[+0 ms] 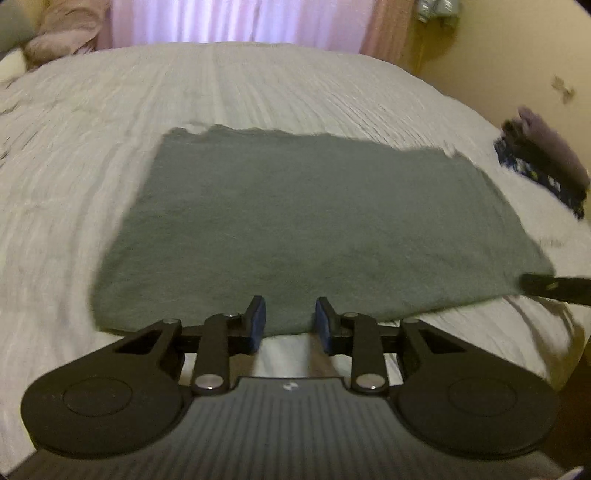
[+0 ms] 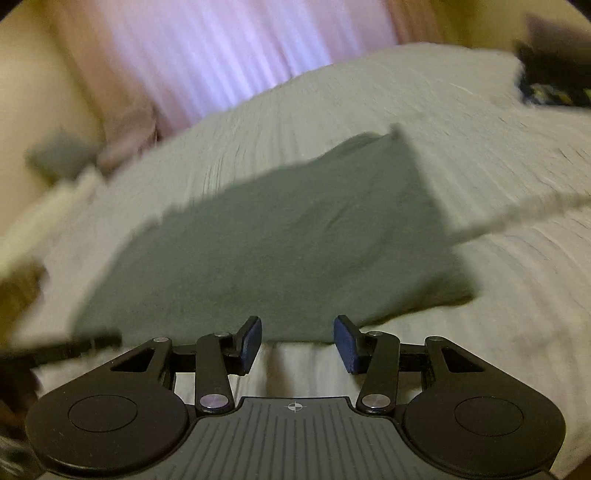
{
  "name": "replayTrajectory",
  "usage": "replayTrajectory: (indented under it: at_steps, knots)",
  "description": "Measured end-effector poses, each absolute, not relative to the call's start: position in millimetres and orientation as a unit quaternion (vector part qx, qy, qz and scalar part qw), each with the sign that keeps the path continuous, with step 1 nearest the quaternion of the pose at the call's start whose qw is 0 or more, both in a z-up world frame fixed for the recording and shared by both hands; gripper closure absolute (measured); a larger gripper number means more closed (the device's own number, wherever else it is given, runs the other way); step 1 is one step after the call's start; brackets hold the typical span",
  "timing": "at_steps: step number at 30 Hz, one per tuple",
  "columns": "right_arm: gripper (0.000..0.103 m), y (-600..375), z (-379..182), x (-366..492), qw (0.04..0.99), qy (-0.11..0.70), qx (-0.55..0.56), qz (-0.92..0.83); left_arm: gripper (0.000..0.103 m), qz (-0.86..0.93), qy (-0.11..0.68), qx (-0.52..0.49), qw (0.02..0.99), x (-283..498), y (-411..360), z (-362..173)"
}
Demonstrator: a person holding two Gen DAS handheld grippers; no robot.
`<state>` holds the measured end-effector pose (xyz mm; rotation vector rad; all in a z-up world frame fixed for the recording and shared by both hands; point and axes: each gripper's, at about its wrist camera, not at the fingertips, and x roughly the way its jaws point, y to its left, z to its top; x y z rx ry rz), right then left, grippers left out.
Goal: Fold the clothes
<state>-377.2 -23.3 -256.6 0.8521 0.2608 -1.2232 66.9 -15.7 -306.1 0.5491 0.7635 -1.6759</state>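
Observation:
A grey-green garment (image 1: pixel 310 229) lies flat as a rough rectangle on the white bedspread (image 1: pixel 258 85). My left gripper (image 1: pixel 290 317) is open and empty, its blue pads just at the garment's near edge. The right wrist view shows the same garment (image 2: pixel 280 243) on the bedspread (image 2: pixel 480 147). My right gripper (image 2: pixel 297 339) is open and empty at the near edge, toward the garment's right part. The right gripper's dark tip (image 1: pixel 554 284) shows at the garment's near right corner in the left wrist view. Both views are blurred.
A pile of dark and purple folded clothes (image 1: pixel 543 162) sits at the bed's right side, also in the right wrist view (image 2: pixel 554 74). Pillows (image 1: pixel 55 33) lie at the far left. A pink curtain (image 1: pixel 236 18) hangs behind the bed.

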Motion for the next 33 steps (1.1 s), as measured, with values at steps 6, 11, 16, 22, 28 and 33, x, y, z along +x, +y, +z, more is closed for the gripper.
replayTrajectory:
  at_steps: [6,11,16,22,28,33]
  knots:
    - [0.055,-78.8,-258.8,-469.1,0.684,-0.017,0.460,-0.566,0.076,-0.714,0.424,0.119,0.544,110.3,-59.5,-296.9]
    - [0.056,-124.4,-305.9,-503.0,0.668,-0.053,0.563,-0.484,0.076,-0.702,0.485,0.074,0.517,132.0,-89.3,-310.3]
    - [0.056,-145.3,-324.1,-520.3,0.679,-0.083,0.596,-0.419,0.076,-0.694,0.520,0.051,0.496,146.5,-104.4,-325.9]
    - [0.099,-172.2,-317.1,-513.5,0.667,-0.020,0.604,-0.436,0.077,-0.690,0.543,0.034,0.477,157.3,-113.7,-340.1]
    - [0.099,-182.1,-260.7,-451.0,0.648,0.144,0.489,-0.566,0.077,-0.691,0.549,0.021,0.470,171.0,-109.8,-339.2]
    - [0.099,-172.1,-202.4,-322.9,0.671,0.281,0.267,-0.632,0.077,-0.690,0.557,0.003,0.461,184.5,-103.4,-340.0]
